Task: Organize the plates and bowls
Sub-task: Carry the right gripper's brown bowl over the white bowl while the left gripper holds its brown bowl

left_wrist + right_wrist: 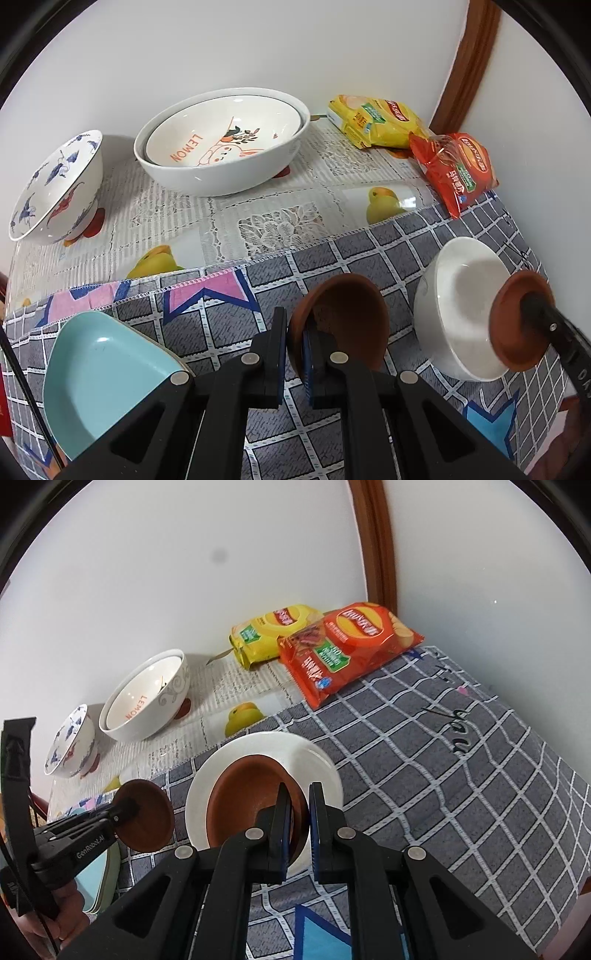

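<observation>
**Mid-sort: two brown bowls in hand, one going into the white bowl**

Done so far, as I read it: LEMON bowl [225,129] already nested in the big white bowl [221,173], far left by the wall. That pair looks finished.

In progress:
- Right tool [299,812] clenched on the near rim of a brown bowl [243,790]; that bowl sits in or just over the white bowl [321,764] mid-cloth. Can't tell if it's resting or lifted.
- Left tool [295,332] clenched on the rim of a second brown bowl [343,310], held tilted above the grey cloth [369,251], just left of the white bowl. Likely goes on top of the first.

Left to do:
- Blue-pattern bowl [55,184] stands alone, far left.
- Teal plate [99,369] near left, seemingly on top of another plate; the stack's edges show in the right view.

Surroundings: yellow chip bag [373,118] and red chip bag [458,170] far right in the corner, well clear of the bowls. Lace cloth [258,214] under the far bowls.

Obstructions: nothing between the left bowl and the white bowl except the right tool itself — it occupies the near rim, so it probably has to let go and clear out first.
</observation>
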Demonstrator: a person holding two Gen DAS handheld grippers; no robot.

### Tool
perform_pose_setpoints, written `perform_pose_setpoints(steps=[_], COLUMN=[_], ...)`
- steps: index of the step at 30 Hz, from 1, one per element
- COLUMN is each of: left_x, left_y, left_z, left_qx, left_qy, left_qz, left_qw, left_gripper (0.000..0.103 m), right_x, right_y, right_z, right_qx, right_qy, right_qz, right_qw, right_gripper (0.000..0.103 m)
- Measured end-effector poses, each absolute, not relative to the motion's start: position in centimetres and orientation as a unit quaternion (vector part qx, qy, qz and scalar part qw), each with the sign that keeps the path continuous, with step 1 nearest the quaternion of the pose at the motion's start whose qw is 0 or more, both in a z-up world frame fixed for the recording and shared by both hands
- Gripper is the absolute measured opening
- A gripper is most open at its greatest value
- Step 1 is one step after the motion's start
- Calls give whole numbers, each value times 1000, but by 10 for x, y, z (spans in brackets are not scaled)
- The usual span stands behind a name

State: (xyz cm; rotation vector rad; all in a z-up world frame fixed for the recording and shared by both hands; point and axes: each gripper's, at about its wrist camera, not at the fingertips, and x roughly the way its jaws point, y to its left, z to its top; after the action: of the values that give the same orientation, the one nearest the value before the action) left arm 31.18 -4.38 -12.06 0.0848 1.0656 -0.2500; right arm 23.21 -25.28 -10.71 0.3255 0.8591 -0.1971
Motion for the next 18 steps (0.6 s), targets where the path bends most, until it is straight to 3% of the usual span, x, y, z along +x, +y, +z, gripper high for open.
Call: perform_pose_setpoints(steps=[18], left_x=[320], left_y=[-27], left_z=[-121], left_qx=[22], left_qy=[510], left_qz=[-102], left_qw=[854], left_gripper=[8], right_x=[262], right_y=[-232], right_z=[-138], right_qx=[101], right_qy=[448], right_qz=[-120], right_qw=[880], right_gripper=[9])
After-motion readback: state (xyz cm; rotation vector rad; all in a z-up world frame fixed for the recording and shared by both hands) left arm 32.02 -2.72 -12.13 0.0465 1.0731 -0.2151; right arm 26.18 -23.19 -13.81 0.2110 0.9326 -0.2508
